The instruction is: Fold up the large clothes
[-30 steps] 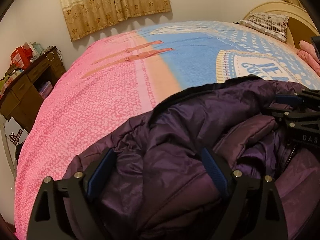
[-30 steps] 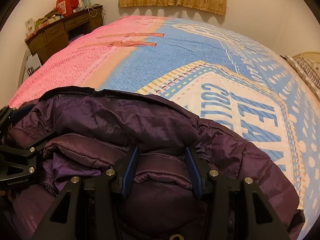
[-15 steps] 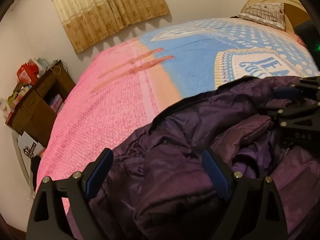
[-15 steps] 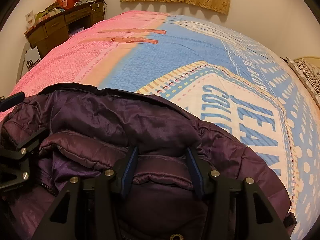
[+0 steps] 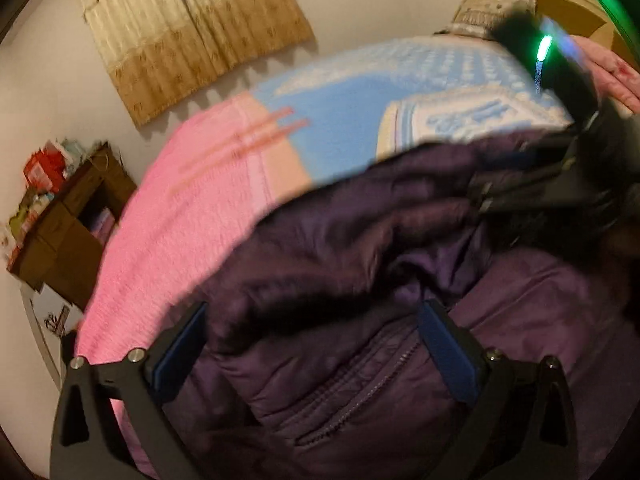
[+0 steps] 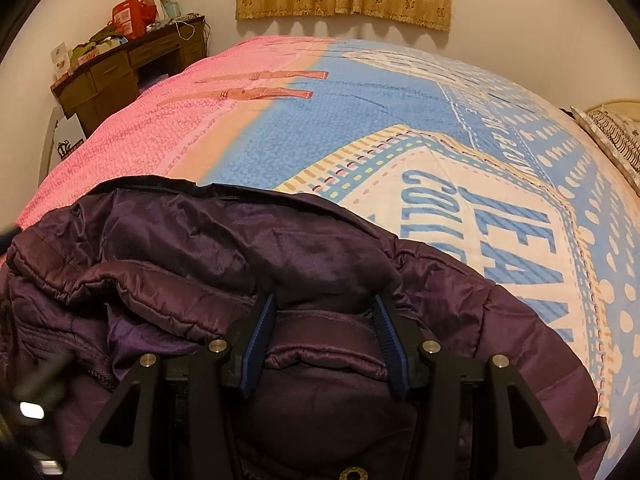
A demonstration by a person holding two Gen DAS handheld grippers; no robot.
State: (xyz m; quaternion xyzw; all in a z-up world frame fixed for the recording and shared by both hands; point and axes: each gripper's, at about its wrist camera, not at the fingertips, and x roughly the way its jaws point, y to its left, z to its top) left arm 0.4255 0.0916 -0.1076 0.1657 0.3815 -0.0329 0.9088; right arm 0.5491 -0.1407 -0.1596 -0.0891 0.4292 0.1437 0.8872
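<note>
The purple coat (image 6: 320,248) lies bunched up on the bed (image 6: 360,132). Our right tool (image 6: 324,328) pinches a puffy fold of it. Our left tool (image 5: 316,344) has just been opening and stands wide over the coat

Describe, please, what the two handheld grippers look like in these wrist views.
Both are matte black. The left gripper and the right gripper each have two angular fingers with triangular cut-outs, silver bolt heads near the knuckles and ribbed blue pads on the inner faces. In the left wrist view, the right unit's body carries a green light.
</note>
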